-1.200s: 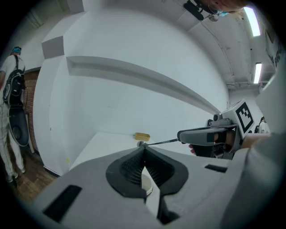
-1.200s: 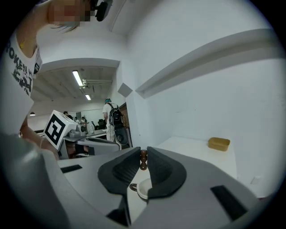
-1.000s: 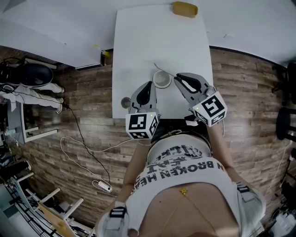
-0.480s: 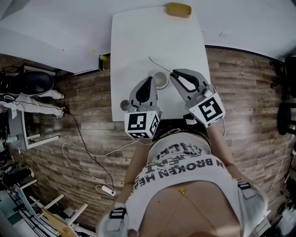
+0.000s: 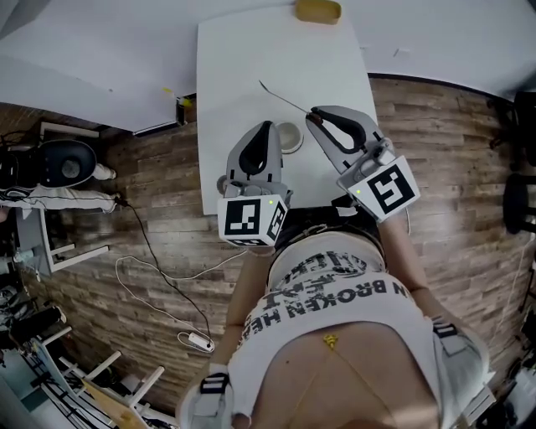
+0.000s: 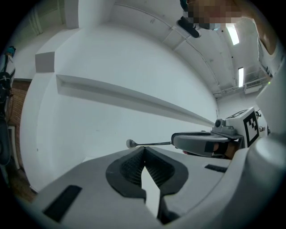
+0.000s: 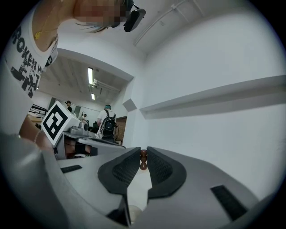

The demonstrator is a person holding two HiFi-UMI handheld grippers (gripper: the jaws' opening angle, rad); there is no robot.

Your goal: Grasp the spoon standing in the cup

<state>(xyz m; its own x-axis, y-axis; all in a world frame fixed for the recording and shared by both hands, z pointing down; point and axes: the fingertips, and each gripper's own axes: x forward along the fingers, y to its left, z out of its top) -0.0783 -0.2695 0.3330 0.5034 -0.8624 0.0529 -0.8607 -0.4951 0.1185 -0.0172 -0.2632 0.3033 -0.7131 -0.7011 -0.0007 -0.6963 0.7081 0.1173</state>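
Note:
A thin metal spoon (image 5: 285,98) sticks out up and to the left from my right gripper (image 5: 311,116), clear of the white cup (image 5: 292,137) on the table. In the right gripper view the pads pinch the spoon's brown handle end (image 7: 143,159), so the right gripper (image 7: 143,154) is shut on it. The left gripper view shows the spoon (image 6: 149,143) level in the air, bowl end to the left, held by the right gripper (image 6: 201,142). My left gripper (image 5: 266,127) is just left of the cup. Its jaws (image 6: 144,152) touch with nothing between them.
The white table (image 5: 251,59) stretches away from me over a wooden floor. A yellow object (image 5: 316,11) lies at its far edge. Cables (image 5: 159,260) trail on the floor to the left. People stand in the background of the right gripper view.
My right gripper has risen and moved away from the cup with the spoon, which now points further up and left. The left gripper has stayed beside the cup.

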